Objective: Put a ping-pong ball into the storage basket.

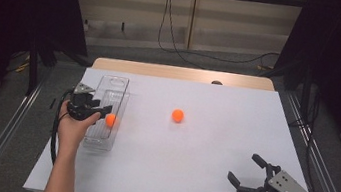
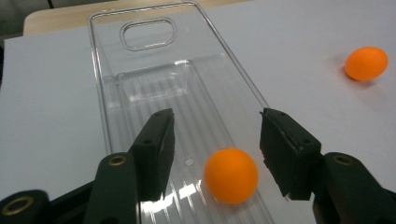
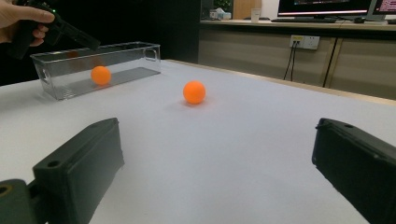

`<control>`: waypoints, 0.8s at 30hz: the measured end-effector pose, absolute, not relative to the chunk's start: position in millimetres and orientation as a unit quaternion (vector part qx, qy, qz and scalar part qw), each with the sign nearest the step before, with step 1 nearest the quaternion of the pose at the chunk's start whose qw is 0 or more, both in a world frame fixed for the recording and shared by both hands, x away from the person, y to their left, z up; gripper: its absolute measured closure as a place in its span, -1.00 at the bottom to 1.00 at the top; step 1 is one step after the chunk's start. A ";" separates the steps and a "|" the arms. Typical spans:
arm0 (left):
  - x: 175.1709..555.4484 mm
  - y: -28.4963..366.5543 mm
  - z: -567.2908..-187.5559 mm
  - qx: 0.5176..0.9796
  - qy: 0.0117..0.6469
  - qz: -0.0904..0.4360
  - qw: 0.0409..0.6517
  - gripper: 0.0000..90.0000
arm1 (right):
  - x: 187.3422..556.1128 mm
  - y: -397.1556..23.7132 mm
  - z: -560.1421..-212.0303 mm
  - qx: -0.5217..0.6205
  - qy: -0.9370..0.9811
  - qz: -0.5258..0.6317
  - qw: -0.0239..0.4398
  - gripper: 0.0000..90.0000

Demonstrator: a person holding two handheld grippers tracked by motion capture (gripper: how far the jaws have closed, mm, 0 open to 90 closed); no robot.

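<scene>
Surface: white tabletop (image 1: 211,147), wooden edge at the far side; dark curtains left and right, grey floor with cables beyond.
Container: clear rectangular plastic bin (image 1: 121,80) with ribbed floor and a handle slot, standing at the left side of the tabletop.
Item in hand: small orange ball (image 2: 231,175), resting on the bin's ribbed floor, inside the walls.
Left gripper (image 1: 105,112): over the bin, jaws parted, pinching nothing.
Relation: ball between the two black pads (image 2: 161,140), nearer the right-hand pad in the left gripper view, apparently touching neither; gap plain on the left, narrow on the right.
Second item: another orange ball (image 1: 178,115), loose near the middle of the tabletop, well apart from both grippers.
Right gripper (image 1: 243,171): near the front right corner, low over the tabletop, jaws spread wide, empty, facing the loose ball.
Step judged: release of the ball into the bin.
Recommended conduct: spread jaws further before lifting; raise straight up, clear of the bin walls; avoid nudging ball or bin.
Risk judged: light ball liable to roll along the ribs if brushed.
</scene>
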State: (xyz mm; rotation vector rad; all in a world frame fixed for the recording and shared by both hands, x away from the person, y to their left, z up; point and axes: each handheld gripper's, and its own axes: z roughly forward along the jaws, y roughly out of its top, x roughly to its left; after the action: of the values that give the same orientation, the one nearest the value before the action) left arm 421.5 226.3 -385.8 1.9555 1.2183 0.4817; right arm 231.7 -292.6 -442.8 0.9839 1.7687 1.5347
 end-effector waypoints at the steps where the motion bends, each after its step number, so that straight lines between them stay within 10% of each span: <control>1: 421.2 225.9 -385.2 0.769 0.476 0.189 0.383 -0.03 | 231.6 -292.6 -442.8 0.370 0.665 0.577 0.296 -0.97; 24: 414.3 196.3 -374.7 0.781 0.445 0.174 0.401 -0.31 | 231.4 -292.9 -442.5 0.370 0.665 0.577 0.296 -0.97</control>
State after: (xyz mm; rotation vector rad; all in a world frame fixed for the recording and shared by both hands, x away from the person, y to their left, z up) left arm 414.3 196.3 -374.7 1.9748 1.1263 0.4396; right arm 231.4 -292.9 -442.5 0.9842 1.7689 1.5337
